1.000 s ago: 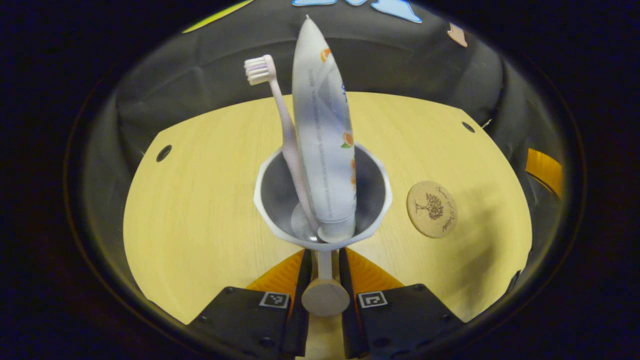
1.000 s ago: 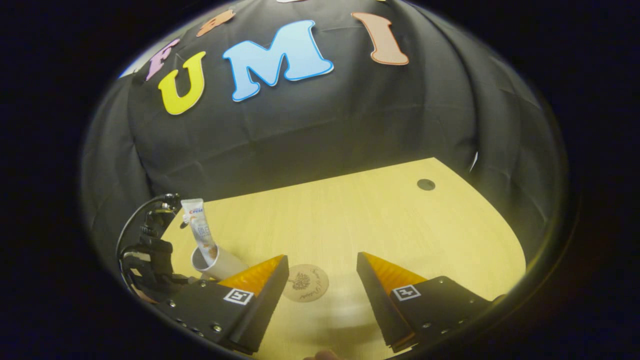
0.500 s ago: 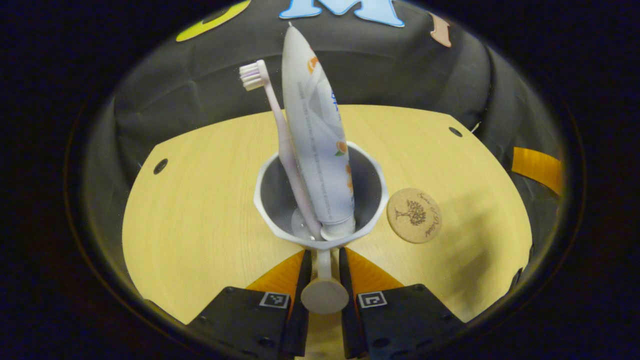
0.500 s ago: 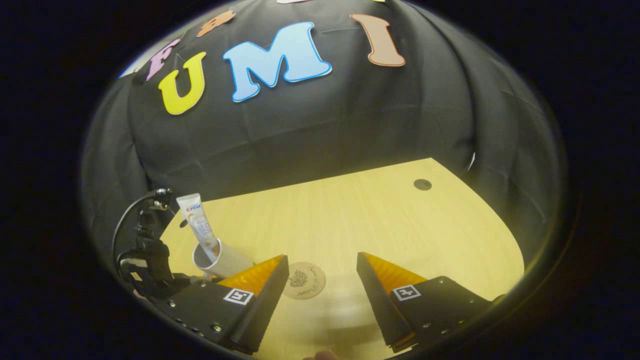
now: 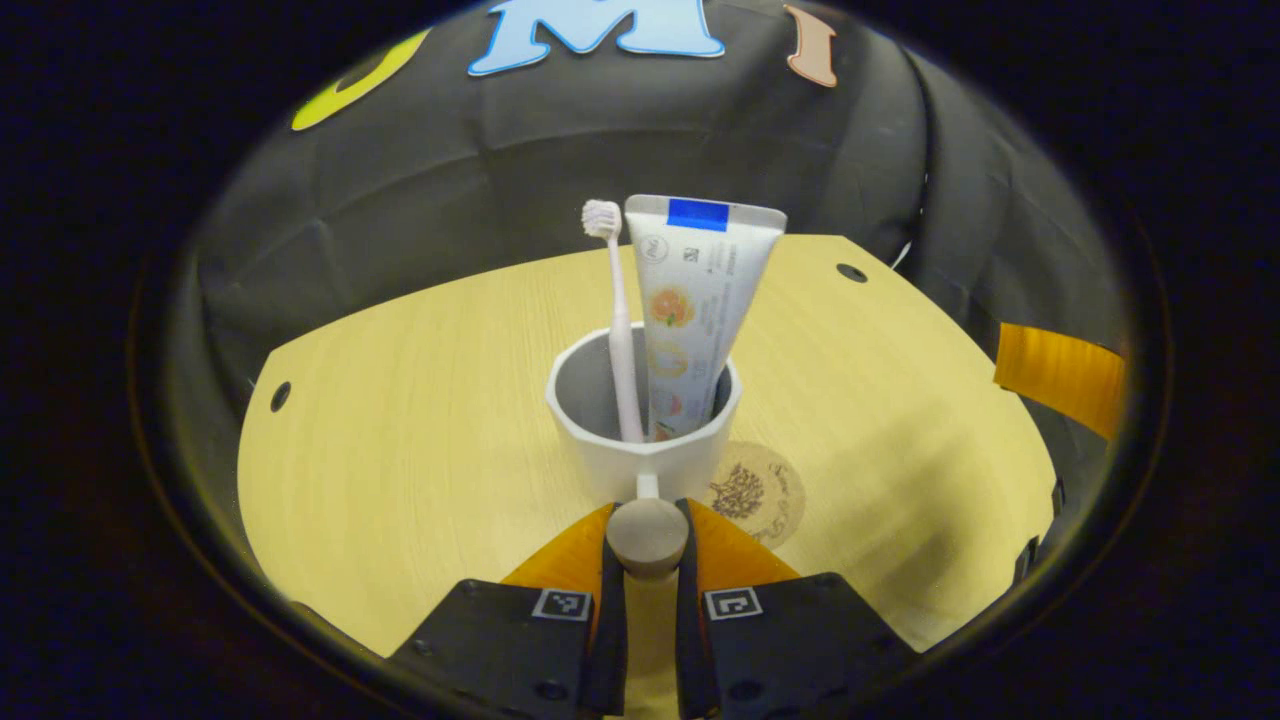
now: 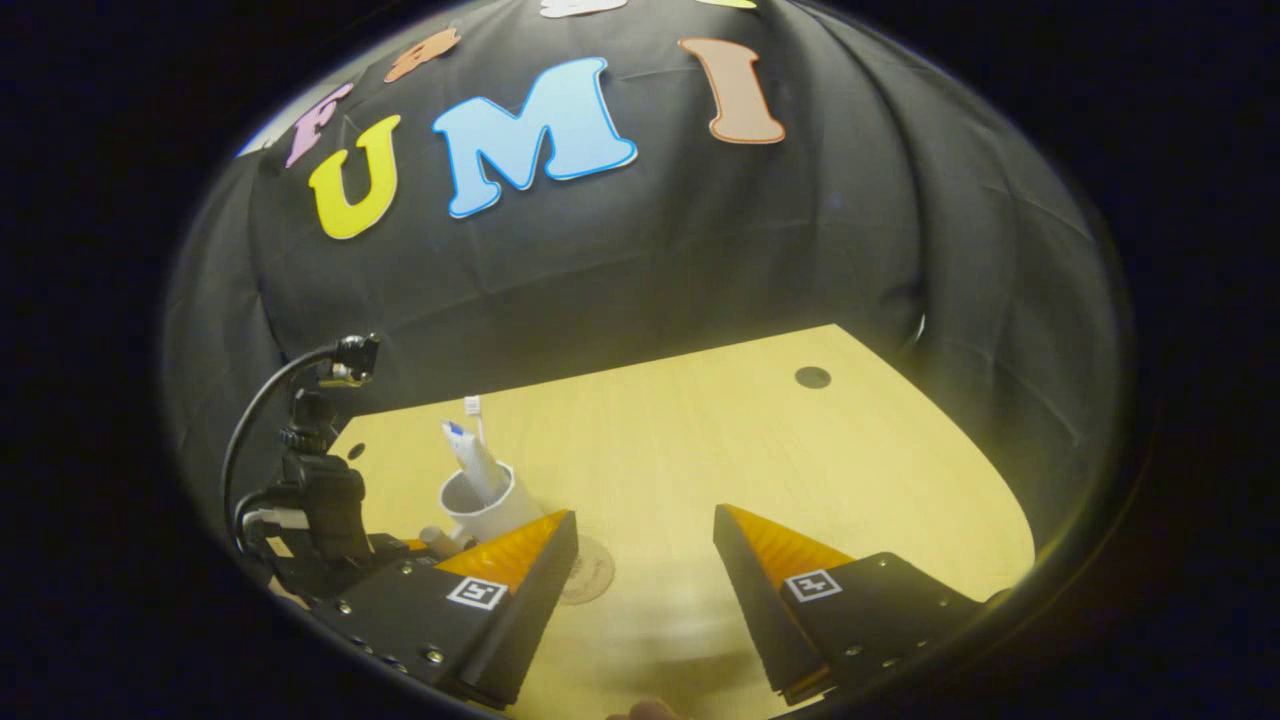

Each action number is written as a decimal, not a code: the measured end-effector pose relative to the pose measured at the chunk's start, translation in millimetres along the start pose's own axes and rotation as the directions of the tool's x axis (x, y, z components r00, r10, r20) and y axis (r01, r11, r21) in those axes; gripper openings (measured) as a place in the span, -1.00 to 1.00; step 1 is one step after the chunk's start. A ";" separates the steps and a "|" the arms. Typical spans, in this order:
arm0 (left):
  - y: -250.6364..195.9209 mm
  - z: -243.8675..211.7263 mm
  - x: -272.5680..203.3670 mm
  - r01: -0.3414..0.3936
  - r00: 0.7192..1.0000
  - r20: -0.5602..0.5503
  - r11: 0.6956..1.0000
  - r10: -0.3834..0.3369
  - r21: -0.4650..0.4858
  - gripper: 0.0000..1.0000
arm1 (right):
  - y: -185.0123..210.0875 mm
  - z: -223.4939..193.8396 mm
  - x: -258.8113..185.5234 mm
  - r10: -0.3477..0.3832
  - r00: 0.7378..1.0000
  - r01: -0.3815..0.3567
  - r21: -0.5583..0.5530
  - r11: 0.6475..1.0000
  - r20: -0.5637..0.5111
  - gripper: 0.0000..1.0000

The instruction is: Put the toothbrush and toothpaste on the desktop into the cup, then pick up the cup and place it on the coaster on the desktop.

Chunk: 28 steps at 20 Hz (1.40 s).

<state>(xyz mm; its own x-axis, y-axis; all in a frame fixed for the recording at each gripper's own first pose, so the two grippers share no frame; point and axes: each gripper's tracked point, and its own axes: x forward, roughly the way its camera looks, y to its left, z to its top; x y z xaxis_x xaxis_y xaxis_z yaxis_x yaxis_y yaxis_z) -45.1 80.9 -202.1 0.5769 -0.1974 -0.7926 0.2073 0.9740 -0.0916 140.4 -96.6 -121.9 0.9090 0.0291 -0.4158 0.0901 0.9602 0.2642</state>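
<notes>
White cup [image 5: 645, 445] upright, holding pink toothbrush [image 5: 618, 320] and toothpaste [image 5: 695, 300]; round cork coaster [image 5: 765, 490] partly behind cup.

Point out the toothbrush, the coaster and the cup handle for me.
toothbrush [image 5: 601, 218], left gripper view, bristle head.
coaster [image 5: 765, 492], left gripper view, printed face right of the cup.
cup handle [image 5: 647, 534], left gripper view, round end knob between the fingers.

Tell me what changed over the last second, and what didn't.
The left tool brought the cup from a tilt to upright and carried it toward the coaster, whose near edge it now overlaps. The toothbrush and toothpaste stayed inside, the handle stayed clamped. The right tool stayed open and idle.
</notes>
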 end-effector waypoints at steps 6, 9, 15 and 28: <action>-7.0 1.0 3.3 0.010 1.000 0.002 1.000 -0.010 -0.002 -0.46 | -21.8 -5.9 -1.4 -0.022 1.000 0.022 0.032 0.999 -0.013 0.70; -11.9 -0.3 5.6 -0.004 1.000 0.005 1.000 0.004 -0.020 -0.46 | -23.2 -3.3 1.7 -0.020 1.000 0.020 0.036 0.999 -0.013 0.70; -20.5 1.4 11.0 -0.011 1.000 0.000 0.999 0.011 -0.032 -0.46 | -21.3 -1.9 5.2 -0.004 1.000 0.005 0.032 0.999 -0.023 0.70; -41.3 -2.2 15.9 0.052 0.998 -0.026 0.999 -0.053 -0.009 0.54 | -19.1 -3.1 0.2 0.004 1.000 -0.004 0.023 1.000 -0.017 0.70</action>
<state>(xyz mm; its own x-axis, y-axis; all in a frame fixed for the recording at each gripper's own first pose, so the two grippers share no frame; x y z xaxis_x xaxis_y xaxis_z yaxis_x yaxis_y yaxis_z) -46.2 37.8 -212.3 0.5441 -0.2454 -0.8023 0.2301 0.9633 -0.1386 137.6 -114.1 -129.6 0.9025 0.0376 -0.4291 0.0961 0.9535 0.2858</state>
